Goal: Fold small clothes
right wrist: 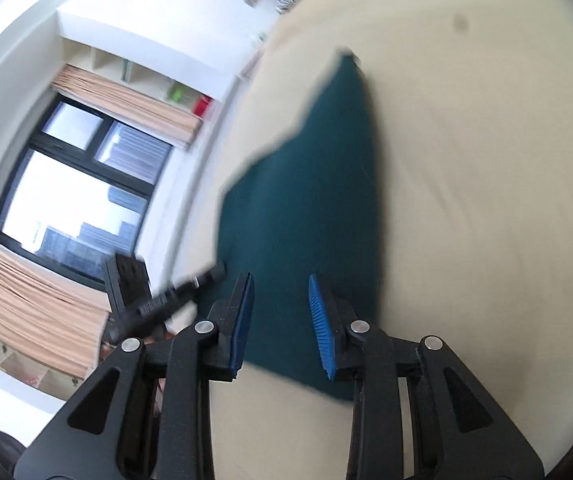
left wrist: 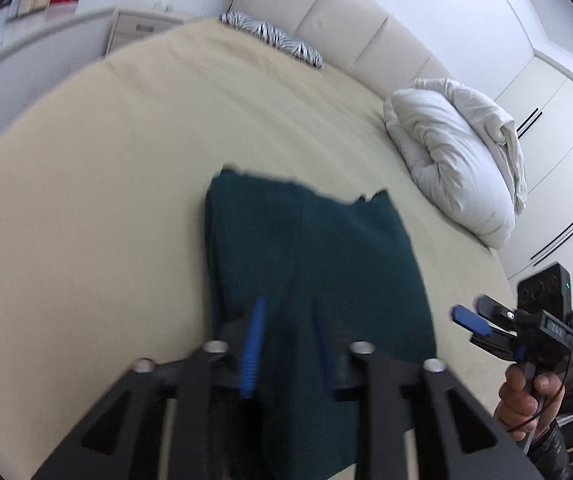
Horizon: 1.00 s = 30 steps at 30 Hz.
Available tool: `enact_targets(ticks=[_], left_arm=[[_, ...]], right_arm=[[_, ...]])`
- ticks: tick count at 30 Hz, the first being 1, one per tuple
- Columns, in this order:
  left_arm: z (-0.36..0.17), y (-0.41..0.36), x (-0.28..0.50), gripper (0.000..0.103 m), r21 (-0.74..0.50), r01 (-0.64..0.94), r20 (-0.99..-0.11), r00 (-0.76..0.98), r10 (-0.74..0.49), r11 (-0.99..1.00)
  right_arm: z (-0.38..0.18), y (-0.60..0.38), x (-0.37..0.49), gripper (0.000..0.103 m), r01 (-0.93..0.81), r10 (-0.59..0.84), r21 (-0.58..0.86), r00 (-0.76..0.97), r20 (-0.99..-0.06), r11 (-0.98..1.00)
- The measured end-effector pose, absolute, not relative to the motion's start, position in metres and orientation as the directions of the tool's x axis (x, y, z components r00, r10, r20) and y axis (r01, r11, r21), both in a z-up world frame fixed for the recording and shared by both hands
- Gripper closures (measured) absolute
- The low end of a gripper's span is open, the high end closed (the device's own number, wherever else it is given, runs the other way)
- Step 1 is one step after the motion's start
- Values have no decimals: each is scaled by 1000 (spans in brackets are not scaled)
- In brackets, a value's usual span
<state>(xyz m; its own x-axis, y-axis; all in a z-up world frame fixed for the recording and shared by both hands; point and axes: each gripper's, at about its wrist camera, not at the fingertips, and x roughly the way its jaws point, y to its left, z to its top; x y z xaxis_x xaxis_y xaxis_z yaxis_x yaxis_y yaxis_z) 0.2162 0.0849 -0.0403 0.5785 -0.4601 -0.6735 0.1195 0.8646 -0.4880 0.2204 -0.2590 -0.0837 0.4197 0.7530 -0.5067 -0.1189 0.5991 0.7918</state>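
Both jaws stood released: your left hand-held gripper (left wrist: 286, 344) hovered over the green garment (left wrist: 310, 264) on the bed (left wrist: 106, 200), long axis running up-frame; right hand-held gripper (right wrist: 282, 320) alongside.

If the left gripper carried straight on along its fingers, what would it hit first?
Most likely the dark green garment lying on the bed: the left gripper points down at it, jaws open and empty. Blur leaves the gap unclear.

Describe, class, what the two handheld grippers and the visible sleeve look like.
Each gripper, left and right, has black angular fingers with silver bolts and ribbed blue pads. The right one carries a black camera box and a thin black cable. The sleeve is dark and shiny.
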Motion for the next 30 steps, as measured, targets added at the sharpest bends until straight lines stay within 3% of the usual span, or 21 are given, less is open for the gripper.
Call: enact_targets(ticks=[1,7,14,18,24,27,30], left_arm=[[-35,78,221,60,-467,129,-674,589,-446,875],[-68,50,272,63,-347,111,-770,533,-350,931],[-82,60,281,65,-370,158,-745,538,-394,915],[-86,67,280,65,-397,170,-731,535,-423,902],[-84,60,273,65,-338,193,-743,547,-387,921],[-84,58,272,65,-318,193,-745,554,-371,928],[-84,56,272,65,-309,192,-748,556,-363,931]], right_arm=[[-80,-251,235,64,-125,753,787,412,-513,605],[-103,-207,315,64,-78,761,790,340,-552,608],[-122,-213,371,66,30,727,787,362,-583,616],[-144,-225,389,66,89,743,818,372,-556,568],[-141,-255,384,66,123,660,785,471,-585,608],[-119,-268,363,63,84,677,815,512,-528,573],[-89,-254,330,63,-97,771,835,453,-448,542]])
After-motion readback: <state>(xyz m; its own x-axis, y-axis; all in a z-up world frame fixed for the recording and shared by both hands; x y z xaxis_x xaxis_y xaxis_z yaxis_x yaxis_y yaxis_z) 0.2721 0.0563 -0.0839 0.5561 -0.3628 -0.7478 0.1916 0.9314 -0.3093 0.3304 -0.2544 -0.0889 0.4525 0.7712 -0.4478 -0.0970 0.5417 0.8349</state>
